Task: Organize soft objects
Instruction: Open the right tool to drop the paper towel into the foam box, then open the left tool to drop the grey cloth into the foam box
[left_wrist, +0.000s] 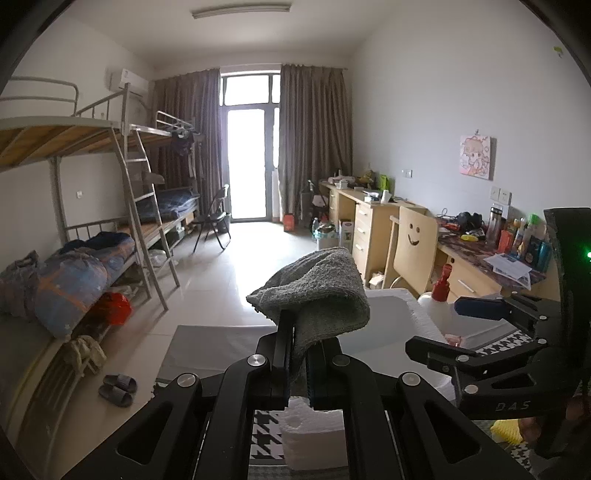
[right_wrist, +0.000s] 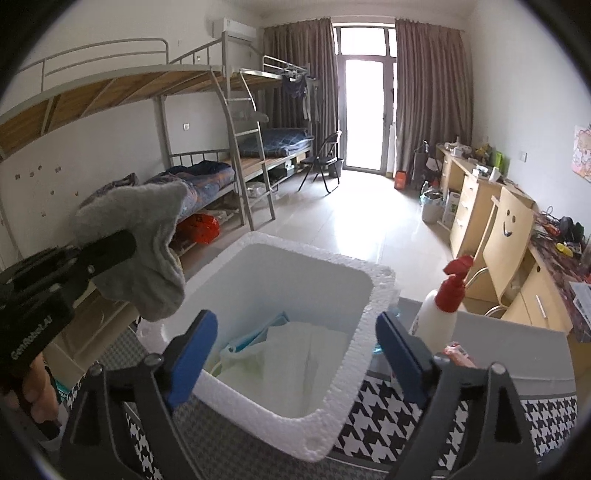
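Observation:
My left gripper (left_wrist: 299, 332) is shut on a grey towel (left_wrist: 317, 288), which flops over its fingertips, held in the air left of a white foam box (left_wrist: 388, 321). The right wrist view shows that gripper (right_wrist: 125, 243) and the towel (right_wrist: 147, 251) at the left, above the box's corner. My right gripper (right_wrist: 295, 350) stands open over the foam box (right_wrist: 380, 280), its blue pads (right_wrist: 195, 347) wide apart with nothing between them. Inside the box lie a folded white cloth (right_wrist: 295, 354) and a light blue item (right_wrist: 255, 336). The left wrist view has the right gripper (left_wrist: 432, 326) at the right.
A white spray bottle with a red head (right_wrist: 439, 314) stands just right of the box, with a small pink thing (right_wrist: 458, 354) beside it. The box sits on a houndstooth table cover (right_wrist: 388, 413). Bunk beds (right_wrist: 207, 177) line the left wall, desks and a chair (right_wrist: 509, 229) the right.

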